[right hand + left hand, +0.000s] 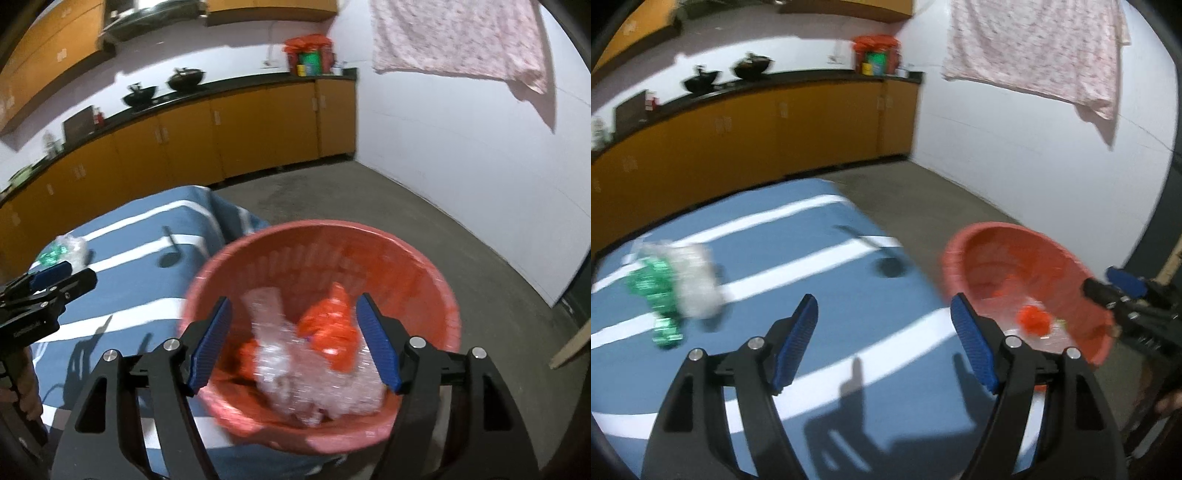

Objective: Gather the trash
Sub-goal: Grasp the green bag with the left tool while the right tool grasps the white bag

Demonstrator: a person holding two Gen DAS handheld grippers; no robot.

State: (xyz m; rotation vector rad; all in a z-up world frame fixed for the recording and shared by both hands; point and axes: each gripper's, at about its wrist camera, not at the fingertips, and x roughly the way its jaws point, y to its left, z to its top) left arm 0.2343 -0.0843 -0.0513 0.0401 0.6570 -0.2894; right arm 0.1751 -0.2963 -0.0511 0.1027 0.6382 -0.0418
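A red plastic basket (439,291) stands beside the blue-and-white striped table (820,295). Inside it lie clear crumpled plastic (291,373) and an orange-red wrapper (332,328). My right gripper (293,343) hangs open above the basket, with nothing pressed between its blue pads. My left gripper (884,339) is open over the table's right edge, empty. A crumpled green-and-clear plastic wrapper (672,288) lies on the table to its left, and shows small in the right wrist view as the same wrapper (64,253). The basket (982,243) sits right of the left gripper.
Orange cabinets under a dark counter (221,88) with black pans run along the far wall. A pink cloth (458,40) hangs on the white wall. Grey floor (369,195) lies beyond the basket. A round dark hole (890,266) marks the tabletop. A hand (27,391) holds the left gripper's handle.
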